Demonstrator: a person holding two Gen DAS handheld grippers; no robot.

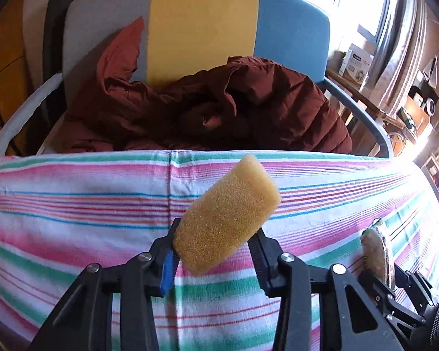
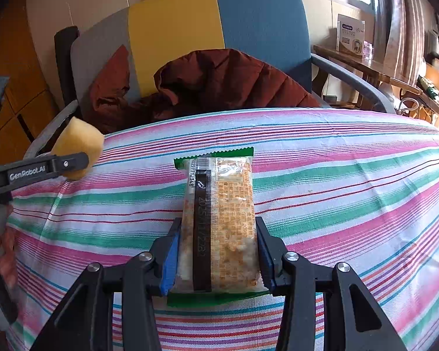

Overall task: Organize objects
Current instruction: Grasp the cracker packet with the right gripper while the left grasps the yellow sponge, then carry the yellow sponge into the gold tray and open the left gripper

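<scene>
My left gripper [image 1: 215, 241] is shut on a yellow sponge [image 1: 226, 215] and holds it tilted above the striped cloth [image 1: 73, 204]. The sponge also shows in the right wrist view [image 2: 77, 146], held by the left gripper [image 2: 73, 163] at the table's far left. My right gripper [image 2: 218, 251] is shut on a snack packet [image 2: 219, 222] with green sealed ends, held lengthwise just above the striped cloth [image 2: 336, 175]. In the left wrist view the packet [image 1: 376, 251] shows edge-on at the right, in the right gripper [image 1: 395, 289].
Behind the table stands a chair with a grey, yellow and blue back [image 1: 202, 26], with a dark red puffer jacket [image 1: 248, 105] piled on its seat. A wooden side table with a white box [image 2: 351, 33] stands at the right by the window.
</scene>
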